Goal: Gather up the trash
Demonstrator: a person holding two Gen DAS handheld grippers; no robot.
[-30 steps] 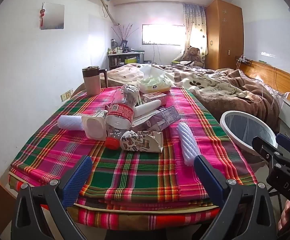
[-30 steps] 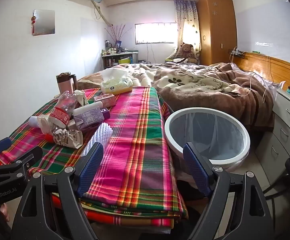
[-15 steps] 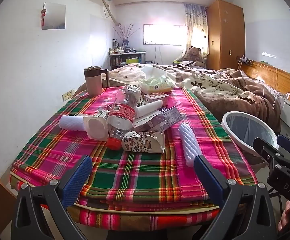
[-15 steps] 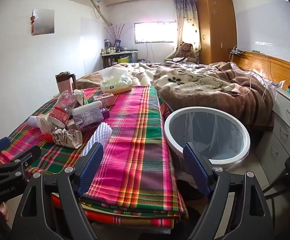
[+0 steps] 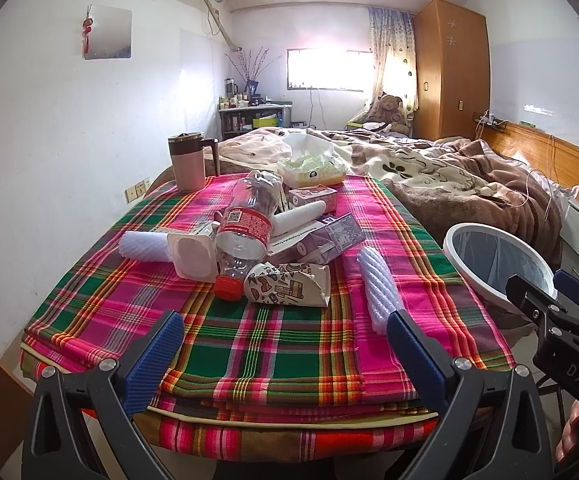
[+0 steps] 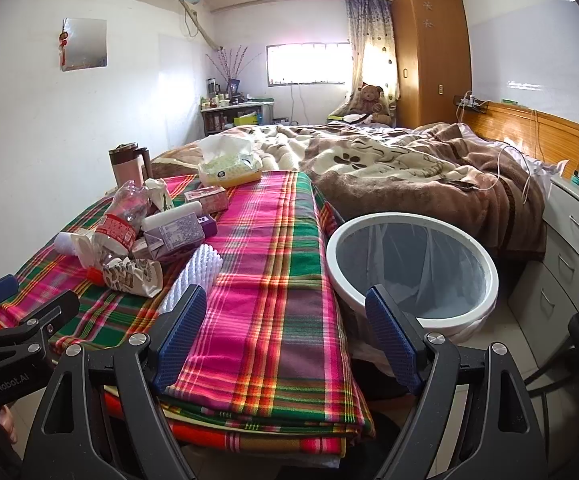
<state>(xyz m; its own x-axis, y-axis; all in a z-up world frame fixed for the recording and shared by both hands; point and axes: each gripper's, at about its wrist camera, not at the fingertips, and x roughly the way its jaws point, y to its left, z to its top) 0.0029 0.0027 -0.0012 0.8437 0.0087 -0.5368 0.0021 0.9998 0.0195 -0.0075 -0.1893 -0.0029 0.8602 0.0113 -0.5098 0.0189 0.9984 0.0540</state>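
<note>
A pile of trash lies on the plaid-covered table (image 5: 273, 344): a crushed plastic bottle with a red cap (image 5: 245, 228), a patterned paper cup (image 5: 289, 289), a white yoghurt cup (image 5: 191, 250), a purple carton (image 5: 321, 236) and two white foam sleeves (image 5: 377, 288) (image 5: 143, 245). The pile also shows in the right wrist view, with the bottle (image 6: 119, 226) and the paper cup (image 6: 133, 276). A white trash bin with a liner (image 6: 411, 268) stands right of the table and shows in the left wrist view (image 5: 497, 258). My left gripper (image 5: 285, 352) is open and empty before the pile. My right gripper (image 6: 285, 336) is open and empty over the table's front right edge.
A pink mug with a lid (image 5: 188, 166), a tissue pack (image 5: 313, 170) and a pink box (image 5: 313, 198) stand at the table's far end. A bed with a brown blanket (image 6: 409, 176) lies beyond. White drawers (image 6: 569, 248) stand at the right.
Both grippers have shifted very slightly; the scene is almost the same. Nothing on the table has moved.
</note>
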